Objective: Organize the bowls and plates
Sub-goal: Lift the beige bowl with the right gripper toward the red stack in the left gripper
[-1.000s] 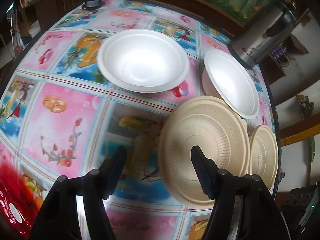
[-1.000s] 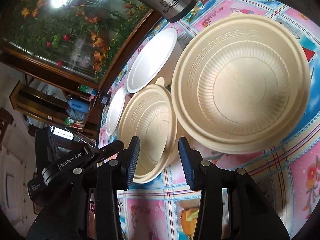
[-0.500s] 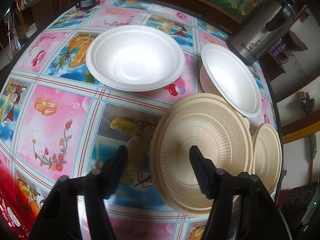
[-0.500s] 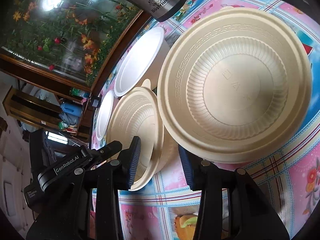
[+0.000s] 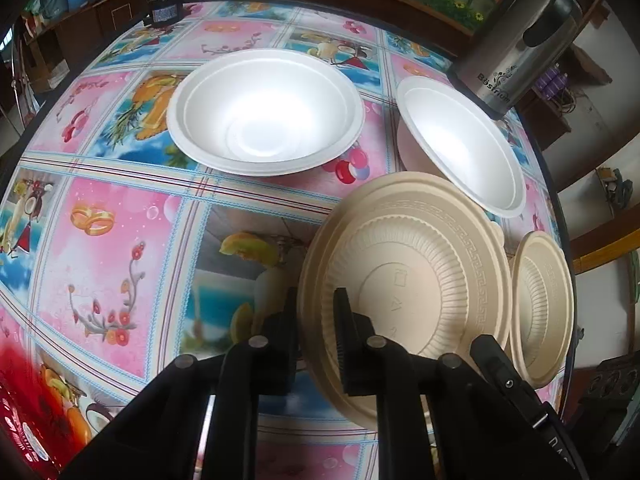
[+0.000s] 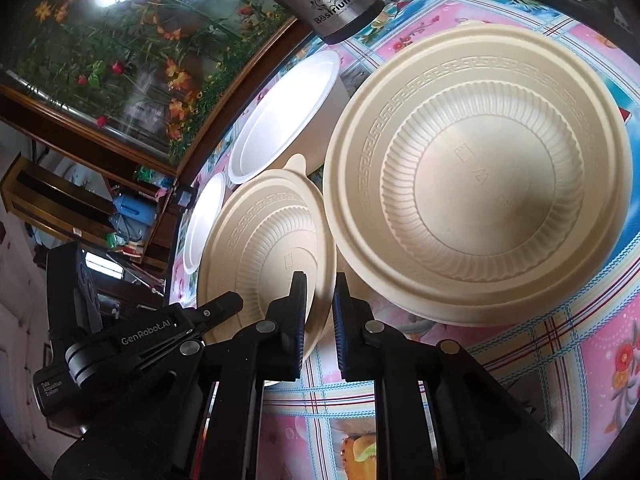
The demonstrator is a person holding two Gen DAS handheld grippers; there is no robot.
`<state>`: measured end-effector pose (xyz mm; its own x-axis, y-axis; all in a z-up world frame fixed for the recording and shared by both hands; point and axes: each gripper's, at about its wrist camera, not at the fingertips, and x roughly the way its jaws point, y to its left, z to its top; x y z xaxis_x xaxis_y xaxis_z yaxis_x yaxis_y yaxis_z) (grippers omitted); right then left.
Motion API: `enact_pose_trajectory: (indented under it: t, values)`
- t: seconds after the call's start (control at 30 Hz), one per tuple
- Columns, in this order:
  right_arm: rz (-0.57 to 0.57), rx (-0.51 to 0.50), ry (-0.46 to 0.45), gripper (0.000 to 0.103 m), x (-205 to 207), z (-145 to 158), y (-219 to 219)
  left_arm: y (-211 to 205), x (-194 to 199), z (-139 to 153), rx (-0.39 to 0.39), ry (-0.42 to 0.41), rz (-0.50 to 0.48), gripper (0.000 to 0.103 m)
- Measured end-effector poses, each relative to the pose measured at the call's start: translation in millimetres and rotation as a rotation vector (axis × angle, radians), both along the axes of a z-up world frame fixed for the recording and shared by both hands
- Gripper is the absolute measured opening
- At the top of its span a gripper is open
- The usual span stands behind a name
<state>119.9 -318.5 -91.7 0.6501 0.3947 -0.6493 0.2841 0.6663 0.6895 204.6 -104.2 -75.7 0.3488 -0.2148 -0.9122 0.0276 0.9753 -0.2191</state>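
A: Plates and bowls lie apart. The large beige bowl (image 5: 416, 280) and the small beige bowl (image 6: 268, 248) sit near one edge of the surface (image 5: 120, 240).

B: The jaws?

A: They have just been closing. The left gripper (image 5: 316, 320) pinches the large bowl's rim, the right gripper (image 6: 320, 308) the small one's.

B: What's left?

A: Nearly everything, I'd judge: two white bowls (image 5: 266, 110) stand unstacked. A steel flask (image 5: 520, 36) stands at the far edge of the patterned cloth, shelves beyond.
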Motion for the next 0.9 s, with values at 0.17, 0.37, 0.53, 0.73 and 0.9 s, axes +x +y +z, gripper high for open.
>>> enact_pose_trajectory:
  t: [0.17,0.37,0.53,0.73,0.9]
  values:
    - [0.008,-0.041,0.002,0.011,-1,4,5,4,-5,0,0.001,0.0,-0.004,0.01]
    - [0.01,-0.042,0.016,0.01,-6,3,6,7,-14,4,-0.007,-0.002,-0.009,0.01]
    - [0.017,-0.041,0.009,0.01,-20,7,9,13,-28,8,-0.024,-0.002,-0.013,0.01]
    - [0.036,-0.056,-0.014,0.009,-42,20,13,18,-54,14,-0.037,-0.018,-0.021,0.01]
    - [0.053,-0.063,-0.039,0.009,-63,32,21,26,-78,25,-0.048,-0.044,-0.024,0.01]
